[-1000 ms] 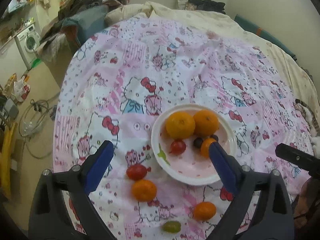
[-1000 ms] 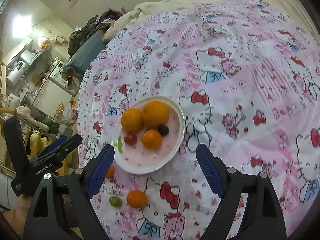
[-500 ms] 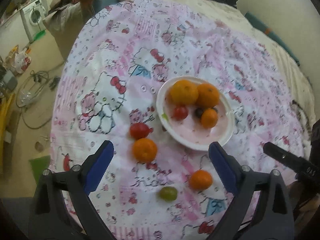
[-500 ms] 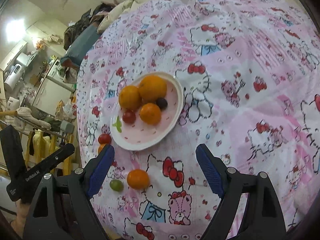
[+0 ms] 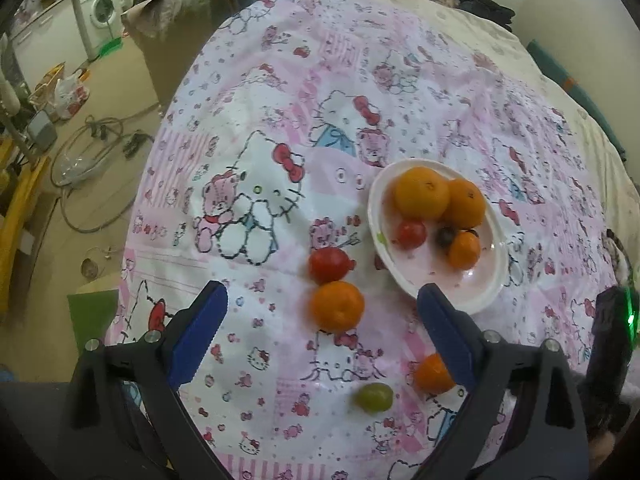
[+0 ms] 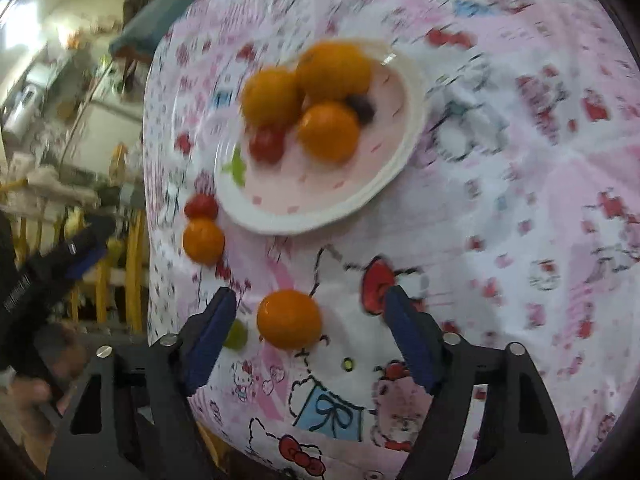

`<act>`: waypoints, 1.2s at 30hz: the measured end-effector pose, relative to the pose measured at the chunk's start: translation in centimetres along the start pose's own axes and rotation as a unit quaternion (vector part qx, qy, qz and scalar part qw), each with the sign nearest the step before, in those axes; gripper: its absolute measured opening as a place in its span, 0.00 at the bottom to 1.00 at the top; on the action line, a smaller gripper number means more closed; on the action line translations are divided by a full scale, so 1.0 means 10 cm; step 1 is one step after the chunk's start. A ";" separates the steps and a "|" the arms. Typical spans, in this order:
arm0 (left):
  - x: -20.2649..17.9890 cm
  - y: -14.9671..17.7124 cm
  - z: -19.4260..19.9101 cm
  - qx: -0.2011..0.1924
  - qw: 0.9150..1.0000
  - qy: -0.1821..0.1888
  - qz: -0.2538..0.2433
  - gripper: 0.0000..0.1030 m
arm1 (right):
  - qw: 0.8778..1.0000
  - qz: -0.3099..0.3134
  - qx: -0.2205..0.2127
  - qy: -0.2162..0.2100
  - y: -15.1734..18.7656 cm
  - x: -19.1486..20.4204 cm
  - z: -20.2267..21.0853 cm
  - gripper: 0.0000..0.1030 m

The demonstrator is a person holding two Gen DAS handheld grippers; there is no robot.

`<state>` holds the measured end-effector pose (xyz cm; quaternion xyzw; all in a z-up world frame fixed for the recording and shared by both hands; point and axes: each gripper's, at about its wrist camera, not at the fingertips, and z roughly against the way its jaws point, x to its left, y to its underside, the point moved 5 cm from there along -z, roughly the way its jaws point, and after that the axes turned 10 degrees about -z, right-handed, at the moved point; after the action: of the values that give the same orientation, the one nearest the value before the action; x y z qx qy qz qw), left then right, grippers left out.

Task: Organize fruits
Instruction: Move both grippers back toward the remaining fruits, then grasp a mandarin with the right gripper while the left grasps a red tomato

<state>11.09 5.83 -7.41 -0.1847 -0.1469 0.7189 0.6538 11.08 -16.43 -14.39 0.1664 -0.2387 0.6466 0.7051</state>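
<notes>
**Right gripper drops toward a loose orange beside the plate**

Fingers on both grippers stand apart, with nothing clamped. The right gripper (image 6: 310, 312) has just been narrowing its jaws; an orange (image 6: 289, 319) sits on the cloth between them, nearer the left-hand pad, and neither pad touches it. The left gripper (image 5: 320, 304) is wide open, hanging over another orange (image 5: 337, 306) that also lies free.

Everything rests on a bed under a pink cartoon-cat sheet (image 5: 256, 128). On it, the plate (image 5: 486, 300), white-rimmed and pink inside, is the landmark. Within the plate: two big oranges (image 5: 421, 197) at the far side, a small orange (image 5: 464, 249), a red tomato (image 5: 411, 234) and a dark grape (image 5: 444, 236).

Off the plate, four fruits are still loose. Just beside its near-left rim lies a tomato (image 5: 329, 265), with the left gripper's orange touching it on the side away from the plate. Nearer the camera than the plate are the right gripper's orange (image 5: 432, 373) and, beside it, a green grape (image 5: 374, 397).

A second ago the right view looked down on the plate from higher up, with the loose fruits small at the frame's lower edge. Now its orange fills the gap between the pads and the picture is smeared with motion. That reads as a pick about to begin: five fruits gathered, four to go.
</notes>
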 end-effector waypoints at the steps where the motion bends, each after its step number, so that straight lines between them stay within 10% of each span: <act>1: 0.02 0.00 -0.01 0.001 1.000 0.001 0.004 0.92 | 1.000 0.005 0.007 0.005 0.03 0.03 -0.06 0.73; 9: 0.20 -0.03 -0.01 -0.003 1.000 -0.004 0.026 0.92 | 0.997 0.050 0.041 0.035 0.18 0.16 -0.39 0.45; 24: 0.05 0.09 -0.40 0.056 0.998 -0.010 0.011 0.88 | 0.999 0.042 -0.003 0.010 0.05 0.17 -0.07 0.42; 36: -0.02 -0.09 -0.91 0.102 0.994 -0.014 0.038 0.52 | 0.999 -0.005 -0.041 -0.016 -0.11 -0.09 0.33 0.42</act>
<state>16.12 5.44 -15.10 -0.1124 -0.0745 0.7571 0.6393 11.75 -19.05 -12.07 0.1487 -0.2754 0.6304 0.7104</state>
